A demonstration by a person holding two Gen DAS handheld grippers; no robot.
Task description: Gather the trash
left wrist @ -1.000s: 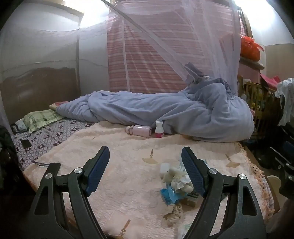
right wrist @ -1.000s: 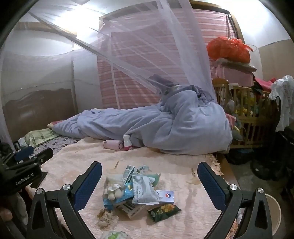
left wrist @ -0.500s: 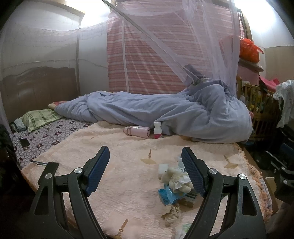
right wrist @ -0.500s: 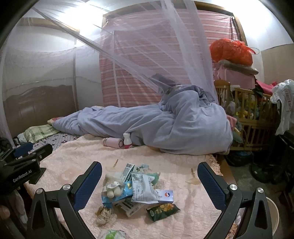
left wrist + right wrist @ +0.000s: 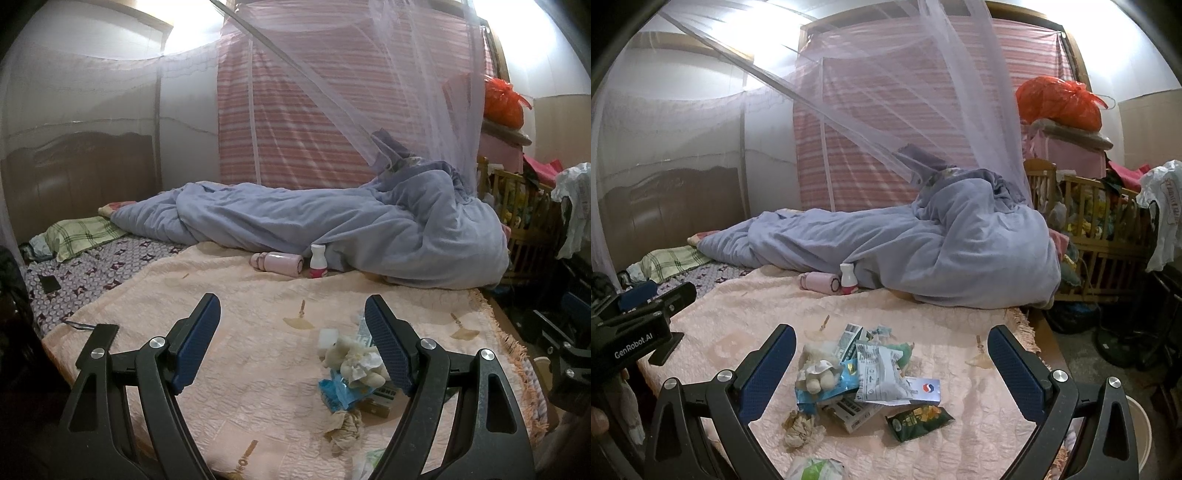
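A heap of trash (image 5: 864,373) lies on the peach blanket (image 5: 738,325): crumpled tissue (image 5: 803,428), a blue wrapper, a white snack bag (image 5: 877,373), a white box with a red-blue logo (image 5: 921,391), a green packet (image 5: 918,417). My right gripper (image 5: 892,365) hangs open above and around the heap, holding nothing. In the left wrist view the same heap (image 5: 351,373) sits beside the right finger of my left gripper (image 5: 293,336), which is open and empty over bare blanket. The left gripper's body shows at the left edge of the right wrist view.
A pink bottle (image 5: 277,263) and a small white bottle (image 5: 318,261) lie against a bunched blue quilt (image 5: 332,229). A mosquito net hangs overhead. A wooden crib (image 5: 1100,229) with clothes stands right of the bed. A pale bucket (image 5: 1137,432) sits on the floor at lower right.
Both views have drifted slightly back and up from the bed; the trash heap sits a little lower and nearer the fingers. Both grippers stay open.
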